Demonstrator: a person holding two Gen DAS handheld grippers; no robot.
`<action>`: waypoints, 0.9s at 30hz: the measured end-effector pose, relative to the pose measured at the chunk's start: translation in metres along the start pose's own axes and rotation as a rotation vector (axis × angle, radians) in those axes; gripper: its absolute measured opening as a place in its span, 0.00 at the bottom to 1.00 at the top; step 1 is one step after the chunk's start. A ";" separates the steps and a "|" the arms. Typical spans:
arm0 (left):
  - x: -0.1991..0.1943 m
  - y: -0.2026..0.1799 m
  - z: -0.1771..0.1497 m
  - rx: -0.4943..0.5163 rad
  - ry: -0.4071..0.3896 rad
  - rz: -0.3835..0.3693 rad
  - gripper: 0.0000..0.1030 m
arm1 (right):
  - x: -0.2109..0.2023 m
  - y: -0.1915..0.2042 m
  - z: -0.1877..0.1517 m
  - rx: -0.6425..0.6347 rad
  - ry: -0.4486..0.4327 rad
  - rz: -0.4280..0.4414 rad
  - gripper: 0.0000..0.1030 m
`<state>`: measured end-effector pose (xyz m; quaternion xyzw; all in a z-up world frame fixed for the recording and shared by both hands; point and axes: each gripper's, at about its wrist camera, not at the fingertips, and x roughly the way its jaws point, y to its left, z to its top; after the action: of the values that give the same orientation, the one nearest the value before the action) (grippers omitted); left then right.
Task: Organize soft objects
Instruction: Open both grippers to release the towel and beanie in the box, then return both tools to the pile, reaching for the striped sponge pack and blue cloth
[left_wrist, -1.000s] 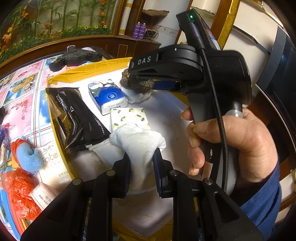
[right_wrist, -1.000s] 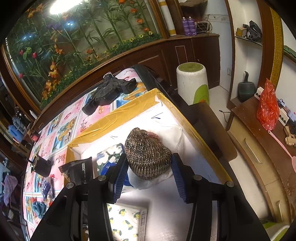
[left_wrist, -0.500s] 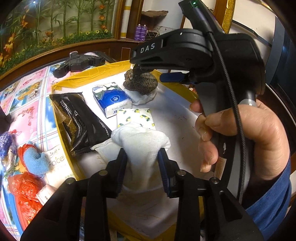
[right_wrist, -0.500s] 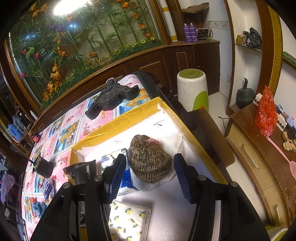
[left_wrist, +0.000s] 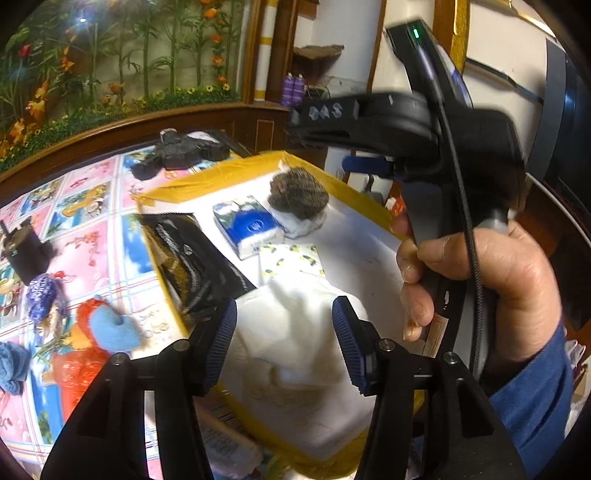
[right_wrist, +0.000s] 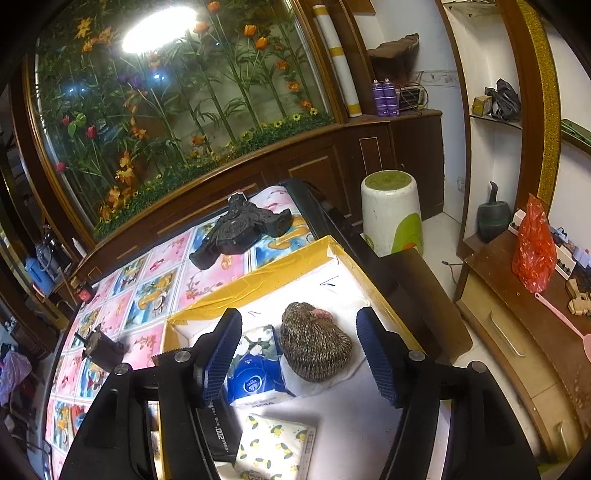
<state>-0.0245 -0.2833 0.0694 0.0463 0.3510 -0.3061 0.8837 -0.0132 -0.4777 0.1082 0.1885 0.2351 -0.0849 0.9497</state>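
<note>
Tray mostly filled, both pairs of fingers open.

My left gripper (left_wrist: 284, 343) stands spread around the white cloth (left_wrist: 295, 314), apparently not pinching it; my right gripper (right_wrist: 299, 354) hangs wide open above the knit hat (right_wrist: 314, 347). In the yellow-rimmed tray (left_wrist: 207, 181) the cloth lies at 6 o'clock, long axis running 6 to 12. I judge several soft pieces on the tabletop (left_wrist: 92, 229) at 9 o'clock remain unsorted.
</note>
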 end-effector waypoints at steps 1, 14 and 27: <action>-0.003 0.003 0.001 -0.007 -0.012 0.008 0.50 | -0.001 0.000 -0.001 0.001 -0.002 0.001 0.63; -0.042 0.078 0.000 -0.180 -0.117 0.120 0.57 | -0.006 0.036 -0.013 -0.101 -0.029 0.078 0.63; -0.111 0.227 -0.048 -0.482 -0.171 0.405 0.57 | 0.001 0.103 -0.047 -0.332 -0.006 0.228 0.66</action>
<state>0.0142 -0.0296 0.0751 -0.1210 0.3215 -0.0348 0.9385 -0.0066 -0.3647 0.1019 0.0544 0.2203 0.0626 0.9719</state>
